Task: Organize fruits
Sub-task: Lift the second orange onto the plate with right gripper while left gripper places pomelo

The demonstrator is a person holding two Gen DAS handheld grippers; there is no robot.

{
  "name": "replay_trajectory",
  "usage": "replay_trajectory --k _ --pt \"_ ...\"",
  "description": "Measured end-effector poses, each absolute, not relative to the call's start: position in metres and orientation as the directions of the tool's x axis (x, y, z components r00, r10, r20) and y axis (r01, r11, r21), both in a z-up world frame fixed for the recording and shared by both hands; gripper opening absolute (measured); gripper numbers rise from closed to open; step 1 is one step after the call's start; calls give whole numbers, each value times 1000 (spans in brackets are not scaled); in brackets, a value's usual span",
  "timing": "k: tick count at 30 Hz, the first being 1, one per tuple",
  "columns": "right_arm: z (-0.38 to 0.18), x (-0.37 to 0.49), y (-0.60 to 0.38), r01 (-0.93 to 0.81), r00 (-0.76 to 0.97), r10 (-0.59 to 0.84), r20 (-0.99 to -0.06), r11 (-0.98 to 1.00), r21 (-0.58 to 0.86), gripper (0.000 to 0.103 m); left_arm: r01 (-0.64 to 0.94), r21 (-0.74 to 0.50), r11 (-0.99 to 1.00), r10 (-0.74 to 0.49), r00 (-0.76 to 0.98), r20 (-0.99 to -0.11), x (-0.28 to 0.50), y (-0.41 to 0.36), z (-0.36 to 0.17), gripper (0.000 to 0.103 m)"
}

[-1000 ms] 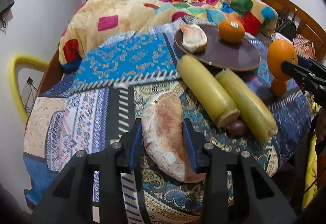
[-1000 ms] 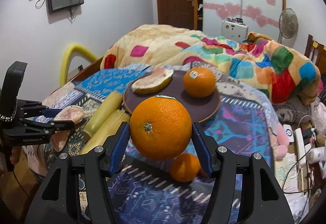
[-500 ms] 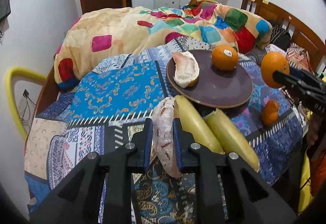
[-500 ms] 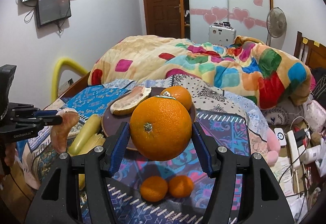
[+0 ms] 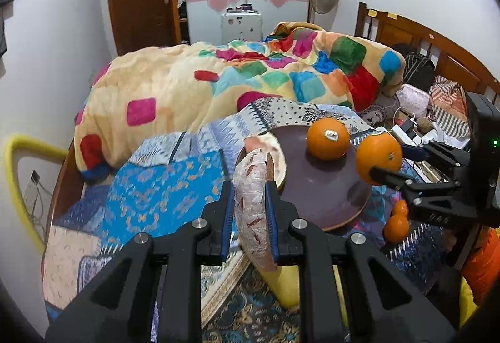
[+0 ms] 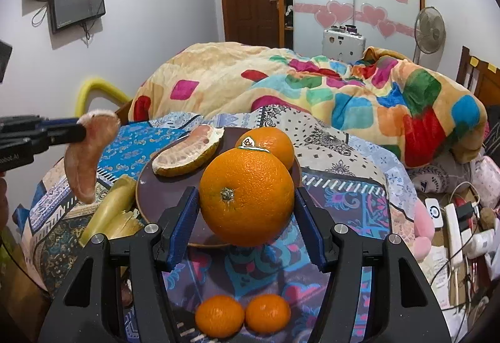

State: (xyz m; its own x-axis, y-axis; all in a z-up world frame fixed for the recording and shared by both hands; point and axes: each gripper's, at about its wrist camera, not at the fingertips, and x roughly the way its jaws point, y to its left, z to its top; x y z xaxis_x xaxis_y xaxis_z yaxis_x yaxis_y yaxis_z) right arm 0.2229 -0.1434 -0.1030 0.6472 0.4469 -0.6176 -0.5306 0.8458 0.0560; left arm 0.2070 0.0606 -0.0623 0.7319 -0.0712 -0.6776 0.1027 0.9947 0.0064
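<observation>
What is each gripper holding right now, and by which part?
The left gripper clamps a peeled pomelo wedge across its flat sides, near mid-length. The right gripper holds a large orange across its widest part, stem end facing the camera.

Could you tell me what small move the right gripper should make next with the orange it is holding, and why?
Probably ease the right gripper forward and down over the plate, then let go. It is shut on the big orange, held above the plate's near edge. Bare plate lies in front of the other orange and beside the pomelo wedge.
</observation>
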Motion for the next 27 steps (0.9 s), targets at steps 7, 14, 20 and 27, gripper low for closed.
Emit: replay_trajectory --k 7,14,20,27 --pt "-104 234 -137 -548 623 450 -640 835 53 58 140 14 990 -94 732 -675 229 43 -64 19" --pt "-111 239 -129 -556 608 429 -668 831 27 58 162 -5 987 -120 711 -693 256 34 -79 19" --pt "-117 251 -124 -561 579 429 -693 827 44 58 175 -1 985 -124 691 -712 275 29 -96 19" --pt "-122 256 -121 -570 564 430 -705 820 44 59 147 -33 989 -125 675 -727 291 40 -112 19"
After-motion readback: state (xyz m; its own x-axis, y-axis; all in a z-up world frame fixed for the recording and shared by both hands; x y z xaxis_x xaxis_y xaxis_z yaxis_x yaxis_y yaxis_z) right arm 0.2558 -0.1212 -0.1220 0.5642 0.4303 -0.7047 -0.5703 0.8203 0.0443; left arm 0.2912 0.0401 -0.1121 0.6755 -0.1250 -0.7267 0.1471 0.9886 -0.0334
